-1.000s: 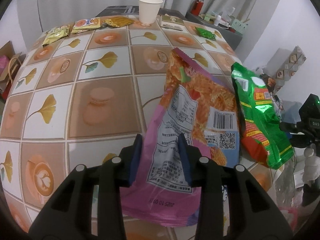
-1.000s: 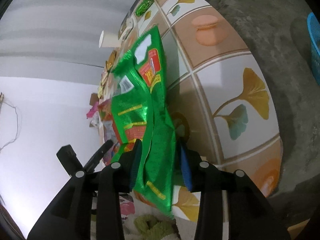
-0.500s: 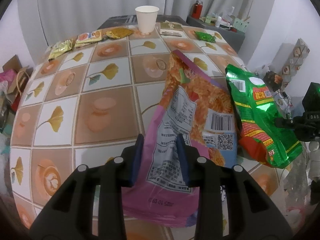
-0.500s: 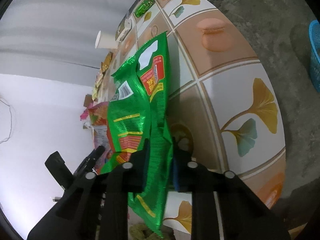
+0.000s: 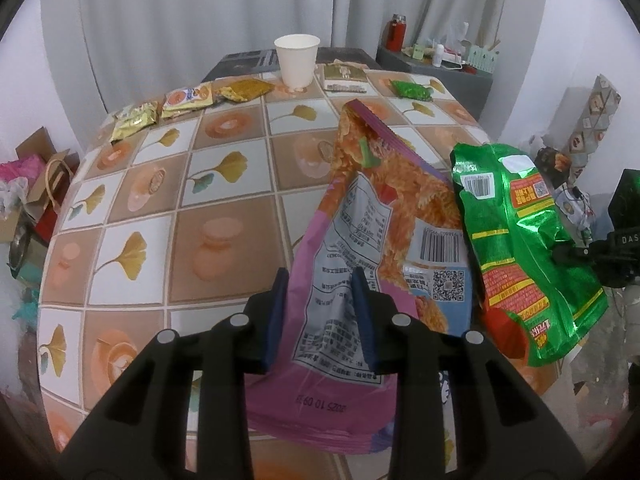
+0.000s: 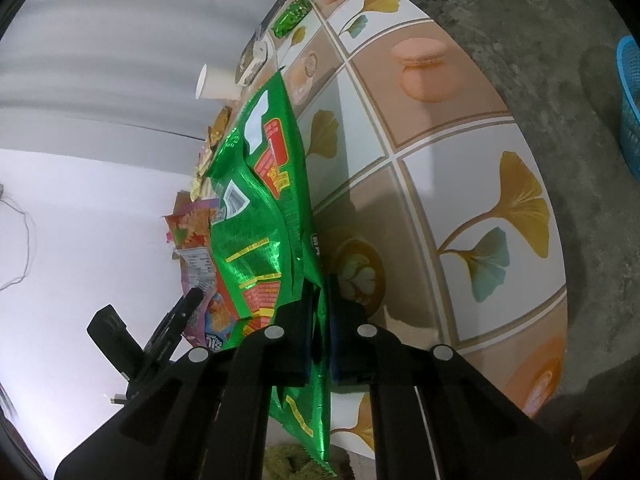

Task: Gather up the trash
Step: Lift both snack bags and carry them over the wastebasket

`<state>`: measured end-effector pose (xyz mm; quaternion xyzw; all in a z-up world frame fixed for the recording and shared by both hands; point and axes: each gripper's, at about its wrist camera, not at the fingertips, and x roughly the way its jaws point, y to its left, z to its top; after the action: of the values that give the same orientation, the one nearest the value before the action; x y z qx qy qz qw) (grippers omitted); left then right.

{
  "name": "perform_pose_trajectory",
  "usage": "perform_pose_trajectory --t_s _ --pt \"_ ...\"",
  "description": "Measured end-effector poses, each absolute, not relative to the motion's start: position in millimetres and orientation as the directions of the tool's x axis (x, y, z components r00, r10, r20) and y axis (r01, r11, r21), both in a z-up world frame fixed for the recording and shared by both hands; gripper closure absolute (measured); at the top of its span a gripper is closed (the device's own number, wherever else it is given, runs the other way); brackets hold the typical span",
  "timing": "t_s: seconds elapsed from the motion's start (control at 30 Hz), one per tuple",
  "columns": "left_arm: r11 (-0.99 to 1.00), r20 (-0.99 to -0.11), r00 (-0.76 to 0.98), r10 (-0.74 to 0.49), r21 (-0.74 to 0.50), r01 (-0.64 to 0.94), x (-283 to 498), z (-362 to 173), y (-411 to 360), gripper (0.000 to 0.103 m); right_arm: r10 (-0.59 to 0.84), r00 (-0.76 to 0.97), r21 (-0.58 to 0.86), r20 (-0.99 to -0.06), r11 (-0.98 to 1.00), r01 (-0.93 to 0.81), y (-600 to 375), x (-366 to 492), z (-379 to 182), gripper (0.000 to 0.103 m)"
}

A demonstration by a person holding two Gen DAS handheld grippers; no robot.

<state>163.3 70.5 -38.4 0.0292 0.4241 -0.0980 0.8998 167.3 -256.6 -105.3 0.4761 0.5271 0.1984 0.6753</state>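
Since a second ago the right claw (image 6: 318, 334) has pinched shut on the green bag (image 6: 260, 216), lifted beside the counter (image 6: 460, 184), while the left claw (image 5: 320, 312) only loosely brackets the pink bag (image 5: 360, 216); squeeze firmly before carrying both away.

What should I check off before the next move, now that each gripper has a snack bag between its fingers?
1. Right gripper shut on the green bag: ok, the fingers pinch its lower edge.
2. Left gripper firmly on the purple and orange bag: cannot tell, the fingers flank it with a gap.
3. Both bags lifted off the table: cannot tell, they stand up but their lower ends are hidden.
4. Bags apart from each other: ok in the left wrist view.
5. Trash left on the table: not ok, the paper cup and small wrappers remain.
6. Drop-off bin located: cannot tell.
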Motion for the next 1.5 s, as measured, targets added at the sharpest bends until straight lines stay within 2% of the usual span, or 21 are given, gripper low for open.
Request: perform_pose_trajectory --t_s 0.6,0.93,1.2,1.5 --pt "0.982 -0.736 0.664 -0.132 -0.008 0.187 153.4 -25.7 70.1 0.074 0.776 0.393 0.869 -0.494 0.441 0.223 -266.7 160.7 -108.2 0.097" --pt "0.983 -0.690 0.705 -0.164 -0.053 0.177 145.6 -2.5 80.0 0.074 0.779 0.437 0.893 -0.449 0.396 0.212 -271.8 148.4 -104.2 0.097" --pt "0.971 -0.659 0.717 -0.227 -0.099 0.216 156.2 26.2 73.7 0.074 0.782 0.519 0.938 -0.346 0.285 0.197 -290.1 122.8 -111.3 0.097" --pt "0.900 -0.625 0.659 -0.418 -0.184 0.395 176.2 58.1 -20.9 0.074 0.689 0.674 0.963 -0.268 0.171 0.209 -363.8 70.3 -127.7 0.097"
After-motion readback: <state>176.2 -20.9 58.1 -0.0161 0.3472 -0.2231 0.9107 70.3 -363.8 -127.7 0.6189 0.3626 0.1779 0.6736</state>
